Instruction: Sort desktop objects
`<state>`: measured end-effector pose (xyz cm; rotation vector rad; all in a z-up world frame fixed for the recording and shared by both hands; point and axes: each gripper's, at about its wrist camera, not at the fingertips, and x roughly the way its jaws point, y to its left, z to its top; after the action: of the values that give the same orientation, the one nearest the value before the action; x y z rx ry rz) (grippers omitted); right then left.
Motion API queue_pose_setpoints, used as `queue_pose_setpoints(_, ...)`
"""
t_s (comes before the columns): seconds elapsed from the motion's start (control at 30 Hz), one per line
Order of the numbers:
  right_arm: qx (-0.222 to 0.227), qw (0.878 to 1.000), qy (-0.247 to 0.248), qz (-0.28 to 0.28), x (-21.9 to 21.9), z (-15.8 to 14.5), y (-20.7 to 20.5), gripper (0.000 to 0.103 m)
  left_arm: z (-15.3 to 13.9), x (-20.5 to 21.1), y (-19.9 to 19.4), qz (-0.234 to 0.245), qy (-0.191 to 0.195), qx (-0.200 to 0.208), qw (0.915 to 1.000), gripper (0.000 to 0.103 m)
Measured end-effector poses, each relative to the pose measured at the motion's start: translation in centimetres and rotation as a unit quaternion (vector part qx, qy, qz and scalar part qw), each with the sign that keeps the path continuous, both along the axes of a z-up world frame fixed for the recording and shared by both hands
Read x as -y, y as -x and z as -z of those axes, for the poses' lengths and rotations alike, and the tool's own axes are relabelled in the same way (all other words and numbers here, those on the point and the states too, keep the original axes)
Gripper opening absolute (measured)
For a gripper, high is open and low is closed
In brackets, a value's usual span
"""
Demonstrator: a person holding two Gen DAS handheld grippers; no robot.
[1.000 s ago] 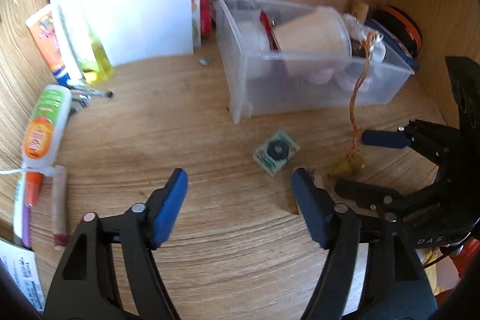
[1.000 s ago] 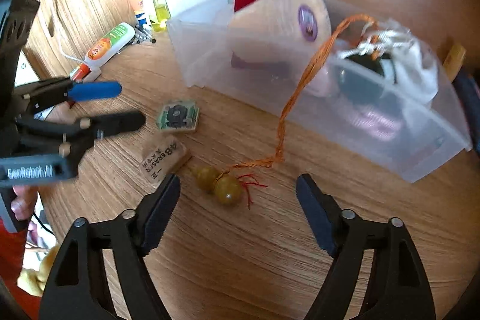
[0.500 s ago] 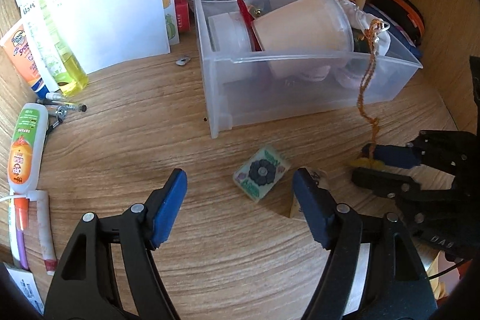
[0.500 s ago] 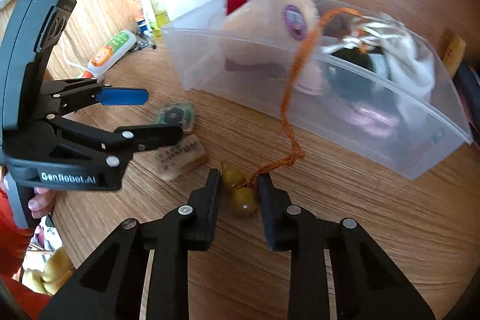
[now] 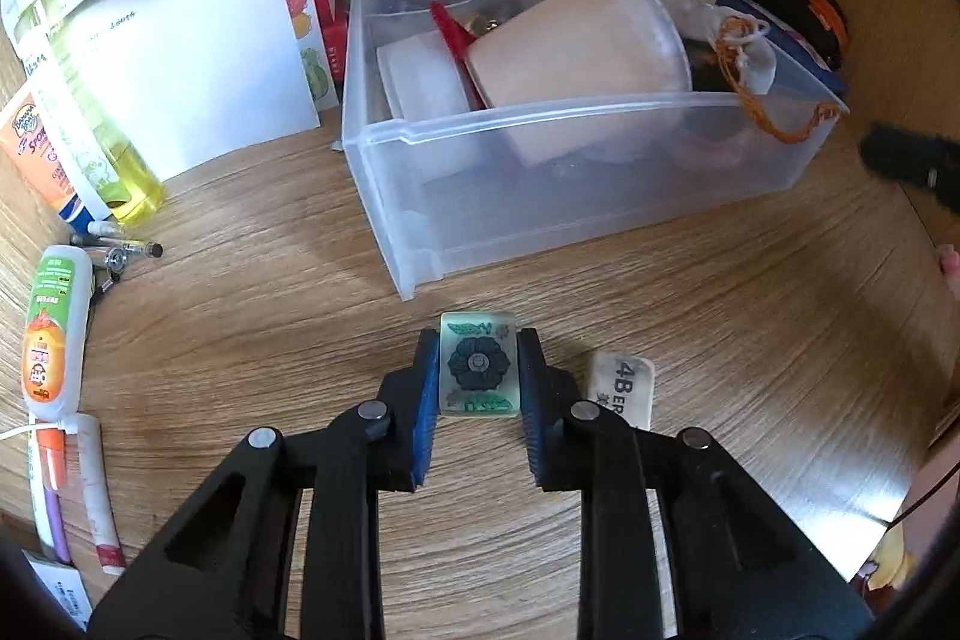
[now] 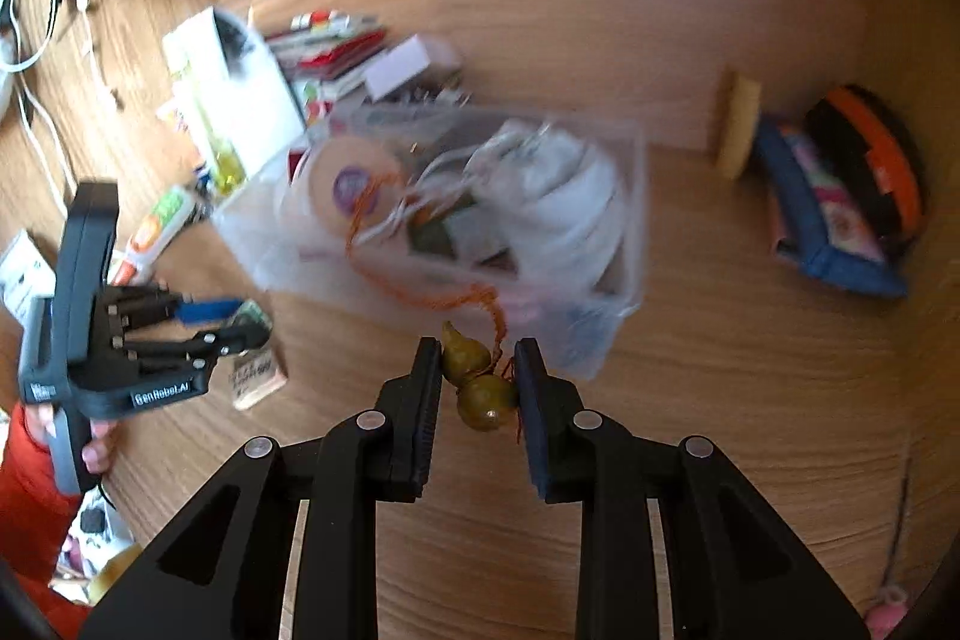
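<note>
Mahjong tile (image 5: pixel 478 365) with a dark flower face sits pinched in my left gripper (image 5: pixel 478 370), low over the wooden desk (image 5: pixel 240 328), just left of a 4B eraser (image 5: pixel 621 388). My right gripper (image 6: pixel 478 382) clamps a small gourd charm (image 6: pixel 477 382); its orange cord (image 6: pixel 420 292) trails into the clear plastic bin (image 5: pixel 600 196) beyond.

Motion-blurred clear bin (image 6: pixel 456 232) contents

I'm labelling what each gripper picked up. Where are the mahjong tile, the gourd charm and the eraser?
mahjong tile (image 5: pixel 477 371): left wrist view, on its flower face.
gourd charm (image 6: pixel 485 397): right wrist view, on its lower bulb.
eraser (image 5: pixel 621 388): left wrist view, on its printed top.
</note>
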<state>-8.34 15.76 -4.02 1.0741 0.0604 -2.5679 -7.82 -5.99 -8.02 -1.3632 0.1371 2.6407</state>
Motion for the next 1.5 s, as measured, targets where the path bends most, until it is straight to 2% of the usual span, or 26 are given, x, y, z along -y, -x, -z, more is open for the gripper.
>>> queue_pose_setpoints(0.27,-0.032,0.999,-0.008,0.005,-0.3,-1.9,0.8,0.023,-0.8,0.9,-0.8,-0.021,-0.013,-0.012,0.9996,0.024)
queue_pose_setpoints(0.47,-0.043,0.999,-0.029,0.014,0.7,-1.8,3.2,0.023,-3.4,1.7,-1.7,-0.031,-0.031,-0.044,0.9981,0.024)
queue_pose_setpoints(0.77,-0.021,0.999,-0.036,0.027,1.1,-0.5,5.1,0.024,-8.3,2.0,-1.2,-0.028,-0.053,-0.101,0.9931,0.024)
queue_pose_setpoints(0.83,-0.021,0.999,-0.039,0.026,1.3,-0.7,4.9,0.029,-9.0,1.9,-0.6,-0.024,-0.056,-0.106,0.9925,0.024)
queue_pose_setpoints(0.93,-0.034,0.998,-0.039,0.023,1.6,-1.4,3.9,0.047,-9.5,1.6,0.2,-0.02,-0.052,-0.111,0.9923,0.024)
queue_pose_setpoints(1.07,-0.073,0.996,-0.043,-0.009,3.0,-3.1,1.2,0.056,-9.4,1.5,1.4,-0.014,-0.057,-0.105,0.9928,0.024)
queue_pose_setpoints(1.17,-0.081,0.995,-0.036,-0.053,4.6,-3.6,-0.4,0.065,-9.2,1.7,2.3,-0.01,-0.072,-0.093,0.993,0.024)
queue_pose_setpoints(1.27,-0.064,0.992,-0.033,-0.105,6.5,-2.8,-1.0,0.065,-8.7,1.9,3.5,-0.009,-0.08,-0.075,0.9939,0.024)
queue_pose_setpoints(1.5,0.001,0.975,-0.066,-0.211,12.6,2.0,-1.4,0.065,-7.4,2.4,5.4,-0.003,-0.09,-0.043,0.995,0.024)
